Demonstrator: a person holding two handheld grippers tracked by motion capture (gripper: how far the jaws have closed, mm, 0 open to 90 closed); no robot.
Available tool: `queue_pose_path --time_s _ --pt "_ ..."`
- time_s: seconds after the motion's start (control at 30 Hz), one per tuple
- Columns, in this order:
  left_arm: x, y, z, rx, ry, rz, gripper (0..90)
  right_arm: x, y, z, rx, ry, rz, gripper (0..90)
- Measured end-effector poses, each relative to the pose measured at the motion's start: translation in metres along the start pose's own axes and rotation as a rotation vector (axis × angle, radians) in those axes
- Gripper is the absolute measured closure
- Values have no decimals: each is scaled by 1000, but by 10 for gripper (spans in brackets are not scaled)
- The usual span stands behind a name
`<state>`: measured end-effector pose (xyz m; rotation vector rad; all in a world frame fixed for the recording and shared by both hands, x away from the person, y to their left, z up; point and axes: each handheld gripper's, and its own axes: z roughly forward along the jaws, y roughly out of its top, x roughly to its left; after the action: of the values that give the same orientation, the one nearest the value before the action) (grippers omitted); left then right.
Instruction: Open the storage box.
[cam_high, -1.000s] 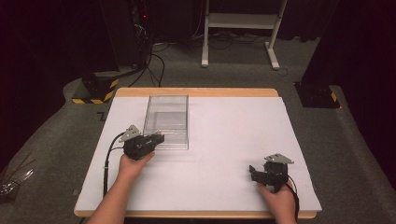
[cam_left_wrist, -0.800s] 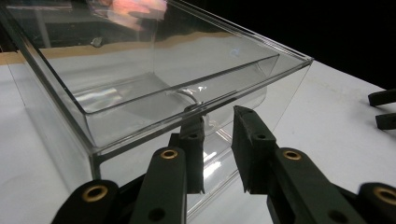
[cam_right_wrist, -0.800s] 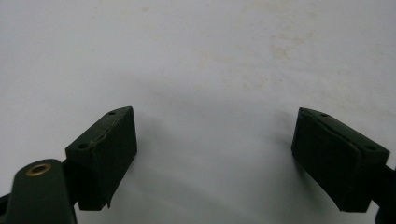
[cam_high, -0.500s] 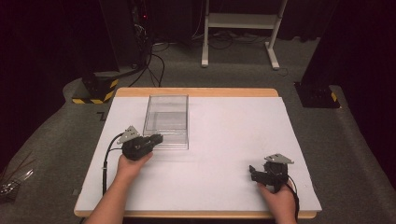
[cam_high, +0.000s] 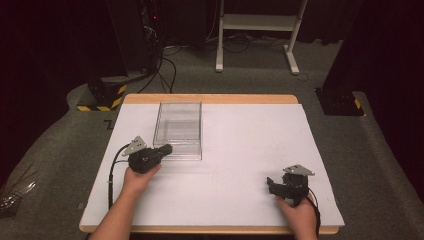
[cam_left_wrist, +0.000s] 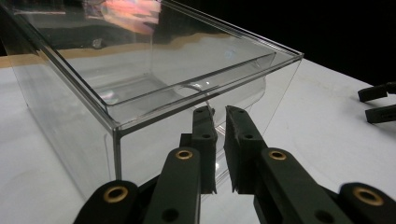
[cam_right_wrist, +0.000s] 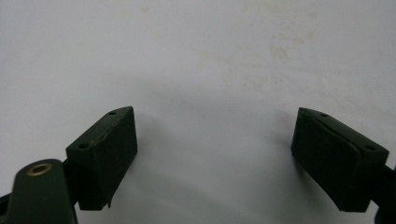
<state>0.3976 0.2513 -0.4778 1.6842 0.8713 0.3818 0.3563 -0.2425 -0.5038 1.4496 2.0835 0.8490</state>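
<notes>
Currently, a clear plastic box (cam_high: 179, 130) is seen standing on the white desk (cam_high: 240, 150) in the high view, in the left-center part, its long side running away from the person. The left tool (cam_high: 166, 149) is held by the person's left hand (cam_high: 137, 176) just at the box's near left corner, pointing toward it. In the left gripper view the clear plastic box (cam_left_wrist: 140, 84) is seen directly ahead of the left tool (cam_left_wrist: 220, 122); its 2 jaws are nearly together, with a thin gap left between them, and nothing is seen gripped. The tips are placed right up against the near wall of the box below its rim; actual contact cannot be told. An inner ledge or tray is visible through the transparent walls.

The right tool (cam_high: 270, 184) is held by the right hand (cam_high: 300, 212) near the front right corner of the desk, well apart from the box, pointing left. In the right gripper view the right tool (cam_right_wrist: 215, 154) is shown with its 2 jaws wide apart over bare white desk surface (cam_right_wrist: 210, 56), nothing between them. The right tool's tips (cam_left_wrist: 378, 102) are also caught at the far right edge of the left gripper view.
</notes>
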Motion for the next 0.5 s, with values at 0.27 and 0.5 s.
queue_pose_path --time_s 0.27,0.5 --pt "0 -5 -9 -21 10 -20 880 0 0 0 0 0 0 146" --pt "1 -6 -15 -28 4 -23 900 0 0 0 -2 1 0 147"
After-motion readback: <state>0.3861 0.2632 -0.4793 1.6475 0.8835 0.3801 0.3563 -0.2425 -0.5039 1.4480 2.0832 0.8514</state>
